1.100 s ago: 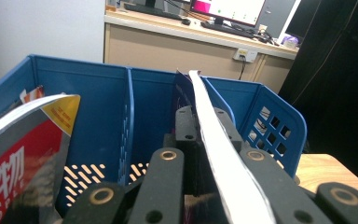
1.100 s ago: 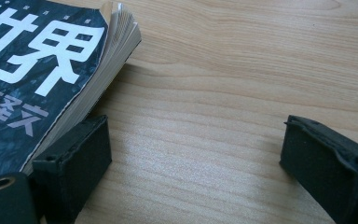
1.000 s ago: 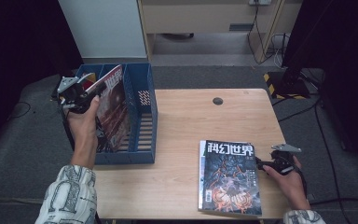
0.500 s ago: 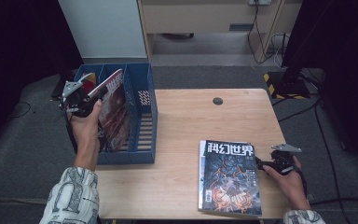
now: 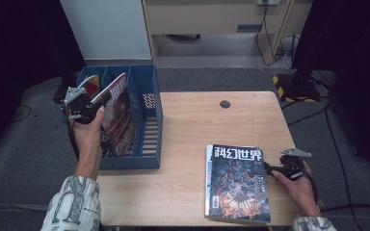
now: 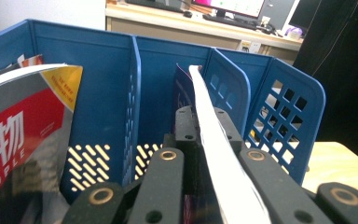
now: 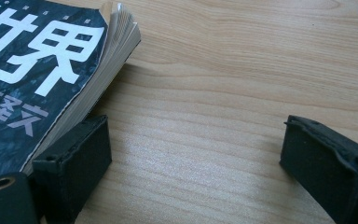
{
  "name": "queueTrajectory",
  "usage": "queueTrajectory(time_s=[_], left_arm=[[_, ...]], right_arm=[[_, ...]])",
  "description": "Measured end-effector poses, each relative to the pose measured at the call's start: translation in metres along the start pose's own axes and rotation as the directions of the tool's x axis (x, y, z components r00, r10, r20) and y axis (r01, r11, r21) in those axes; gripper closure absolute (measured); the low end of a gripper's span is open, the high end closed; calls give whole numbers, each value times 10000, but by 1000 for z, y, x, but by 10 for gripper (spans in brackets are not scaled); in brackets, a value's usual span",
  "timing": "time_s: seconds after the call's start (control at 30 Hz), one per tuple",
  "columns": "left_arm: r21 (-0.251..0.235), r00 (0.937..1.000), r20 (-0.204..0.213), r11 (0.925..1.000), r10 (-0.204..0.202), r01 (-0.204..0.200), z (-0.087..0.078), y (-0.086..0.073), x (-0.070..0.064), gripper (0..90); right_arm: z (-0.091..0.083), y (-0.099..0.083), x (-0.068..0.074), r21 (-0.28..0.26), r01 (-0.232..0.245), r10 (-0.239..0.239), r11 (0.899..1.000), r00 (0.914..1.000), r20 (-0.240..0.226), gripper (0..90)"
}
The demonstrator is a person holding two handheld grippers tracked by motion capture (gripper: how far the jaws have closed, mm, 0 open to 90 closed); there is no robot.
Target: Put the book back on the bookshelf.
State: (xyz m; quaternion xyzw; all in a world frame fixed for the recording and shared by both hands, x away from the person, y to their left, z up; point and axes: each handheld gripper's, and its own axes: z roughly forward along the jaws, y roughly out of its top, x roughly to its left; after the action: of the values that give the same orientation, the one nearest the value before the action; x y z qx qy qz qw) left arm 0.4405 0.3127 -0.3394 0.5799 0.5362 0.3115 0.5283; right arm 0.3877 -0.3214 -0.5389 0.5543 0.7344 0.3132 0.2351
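The left hand (image 5: 87,139) is raised over the blue file rack (image 5: 150,125), which stands at the left edge of the wooden counter (image 5: 188,144). The forearm rises from the lower left in a patterned sleeve (image 5: 72,204), and the wrist bends so that the left tongs (image 5: 99,99) point toward the rack. These tongs are closed on a magazine (image 5: 118,113), gripping its upper edge. The magazine stands tilted in the middle compartment of the rack. In the left gripper view the white page edge of the magazine (image 6: 214,154) runs up between the two black jaws, and another magazine with a red cover (image 6: 21,140) leans in the neighbouring compartment, on the left in that view.

The right hand (image 5: 298,185) lies low at the right edge of the counter, with the palm near the surface. The right tongs (image 5: 268,167) point to the left, toward a thick dark magazine with white characters (image 5: 236,180), which lies flat on the counter near the front edge. In the right gripper view the jaws stand wide apart and hold nothing; one jaw is just beside the page edge of the flat magazine (image 7: 37,84), and I cannot tell if it touches, while the other is over bare wood.
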Motion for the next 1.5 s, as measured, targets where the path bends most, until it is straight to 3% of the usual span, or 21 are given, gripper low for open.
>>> queueTrajectory(time_s=[0.2,0.53,1.1,1.33,1.5], left_arm=[[646,9999,-68,9978,-113,117,-8,2,6,832],[1842,9991,-352,9824,-240,301,-22,3,21,824],[2180,9993,-150,9753,-338,362,-18,8,21,767],[2549,9994,-329,9668,-74,156,-8,10,17,704],[2714,9994,-353,9623,-67,160,-8,8,21,801]], right_arm=[[0,0,0,1,-5,5,10000,10000,6,87],[0,0,0,12,-49,49,10000,10000,10,88],[0,0,0,13,-50,50,10000,10000,14,88],[0,0,0,12,-50,50,10000,10000,17,88],[0,0,0,10,-51,51,10000,10000,16,88]])
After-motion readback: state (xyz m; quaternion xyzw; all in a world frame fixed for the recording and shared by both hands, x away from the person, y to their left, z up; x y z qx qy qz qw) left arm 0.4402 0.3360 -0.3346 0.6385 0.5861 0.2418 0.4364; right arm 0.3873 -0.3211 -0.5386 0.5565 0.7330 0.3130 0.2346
